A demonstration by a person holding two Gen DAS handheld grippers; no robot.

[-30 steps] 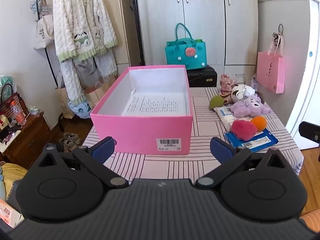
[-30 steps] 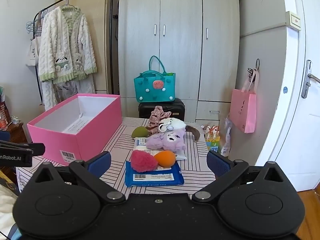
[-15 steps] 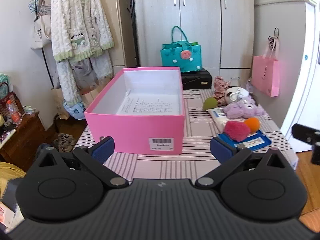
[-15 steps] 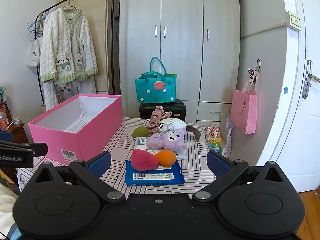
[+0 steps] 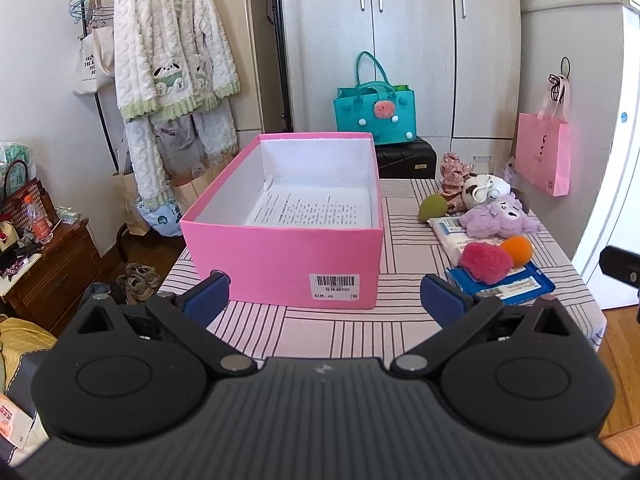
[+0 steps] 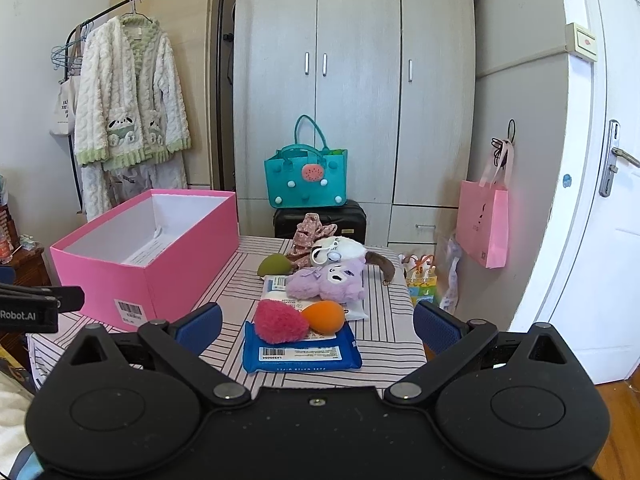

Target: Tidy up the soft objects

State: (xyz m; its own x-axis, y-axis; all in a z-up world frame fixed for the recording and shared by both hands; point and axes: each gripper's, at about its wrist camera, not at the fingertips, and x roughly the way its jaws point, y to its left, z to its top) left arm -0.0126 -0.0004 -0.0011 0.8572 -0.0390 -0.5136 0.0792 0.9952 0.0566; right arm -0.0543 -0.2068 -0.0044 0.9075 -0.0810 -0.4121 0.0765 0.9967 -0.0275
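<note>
An open pink box with a printed sheet inside stands on the striped table. To its right lie soft things: a fuzzy red puff and an orange sponge on a blue wipes pack, a purple plush, a white plush, a green sponge and a floral cloth. My left gripper hangs open before the box. My right gripper hangs open before the wipes pack, holding nothing.
A teal bag sits on a black case behind the table. A pink paper bag hangs on the right wall by the door. A clothes rack with a white cardigan stands left, above a wooden cabinet.
The left wrist view has drawn back and risen a little, so the box looks smaller and lower. The right gripper has barely moved. Both stay open.
</note>
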